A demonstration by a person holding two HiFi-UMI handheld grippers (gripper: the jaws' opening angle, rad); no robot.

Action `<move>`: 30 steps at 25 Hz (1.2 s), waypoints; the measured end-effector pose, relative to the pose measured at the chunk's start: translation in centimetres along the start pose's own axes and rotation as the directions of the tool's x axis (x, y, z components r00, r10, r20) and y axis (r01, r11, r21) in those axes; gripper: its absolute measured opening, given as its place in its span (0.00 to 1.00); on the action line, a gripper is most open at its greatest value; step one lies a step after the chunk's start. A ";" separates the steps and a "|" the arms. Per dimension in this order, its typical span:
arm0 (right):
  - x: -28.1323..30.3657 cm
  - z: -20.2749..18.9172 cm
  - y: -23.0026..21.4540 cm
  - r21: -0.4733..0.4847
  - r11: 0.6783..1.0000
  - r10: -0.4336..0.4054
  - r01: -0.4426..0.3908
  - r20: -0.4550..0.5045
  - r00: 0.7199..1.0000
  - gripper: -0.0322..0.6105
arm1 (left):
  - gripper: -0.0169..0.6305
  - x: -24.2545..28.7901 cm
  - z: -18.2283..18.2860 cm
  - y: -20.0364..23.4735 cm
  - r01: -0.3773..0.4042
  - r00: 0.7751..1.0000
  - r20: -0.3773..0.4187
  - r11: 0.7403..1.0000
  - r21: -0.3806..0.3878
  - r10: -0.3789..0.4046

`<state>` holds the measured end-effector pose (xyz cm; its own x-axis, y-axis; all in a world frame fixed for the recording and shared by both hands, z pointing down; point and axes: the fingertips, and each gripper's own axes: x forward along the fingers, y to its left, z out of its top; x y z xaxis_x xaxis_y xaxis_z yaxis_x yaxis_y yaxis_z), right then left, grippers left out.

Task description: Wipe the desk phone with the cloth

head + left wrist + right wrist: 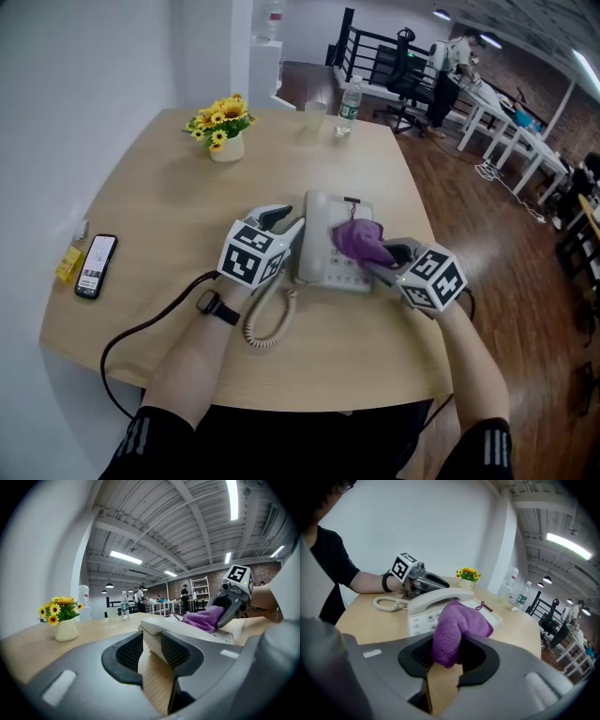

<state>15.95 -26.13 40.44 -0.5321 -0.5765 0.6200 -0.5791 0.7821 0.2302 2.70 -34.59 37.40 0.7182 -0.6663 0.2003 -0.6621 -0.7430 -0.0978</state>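
Note:
A light grey desk phone (330,255) sits mid-table with its handset (314,234) on the cradle. My right gripper (377,251) is shut on a purple cloth (356,240), which rests on the phone's keypad side. In the right gripper view the cloth (454,630) bulges out from between the jaws, over the phone (436,599). My left gripper (286,228) lies at the phone's left edge. Its jaws stand a little apart in the left gripper view (151,651), with the phone's near corner (152,644) just at their tips.
A coiled handset cord (267,323) lies in front of the phone. A pot of yellow flowers (225,127) stands at the far left, a cup (315,116) and water bottle (349,103) at the far edge. A smartphone (96,265) lies near the left edge.

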 end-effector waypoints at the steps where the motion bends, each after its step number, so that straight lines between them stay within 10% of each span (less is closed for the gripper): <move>1: -0.4 -0.4 1.2 -0.003 1.000 0.015 -0.015 0.007 1.000 0.24 | 0.20 0.0 0.0 0.0 0.000 1.000 -0.001 1.000 0.000 0.000; 9: -2.6 -2.3 7.7 -0.101 0.988 0.112 -0.117 -0.046 0.993 0.24 | 0.20 -0.1 0.0 0.0 -0.001 1.000 0.001 1.000 -0.002 0.001; 15: -4.1 4.4 -0.6 0.012 0.997 -0.077 0.076 0.168 0.983 0.24 | 0.20 0.0 0.0 0.1 0.000 1.000 0.000 1.000 -0.001 0.000; 19: -1.3 6.7 -7.1 0.067 0.983 -0.181 0.173 0.137 0.974 0.24 | 0.20 0.0 -0.1 0.0 -0.001 1.000 0.000 1.000 -0.003 0.001; 30: 3.6 3.8 -4.1 0.001 0.993 -0.115 0.115 0.008 0.993 0.24 | 0.20 0.0 -0.1 0.1 0.002 1.000 -0.001 1.000 -0.001 -0.002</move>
<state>14.06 -32.30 38.85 -0.4668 -0.6643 0.5837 -0.6372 0.7104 0.2989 2.67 -34.68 37.47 0.7194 -0.6649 0.2011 -0.6609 -0.7443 -0.0963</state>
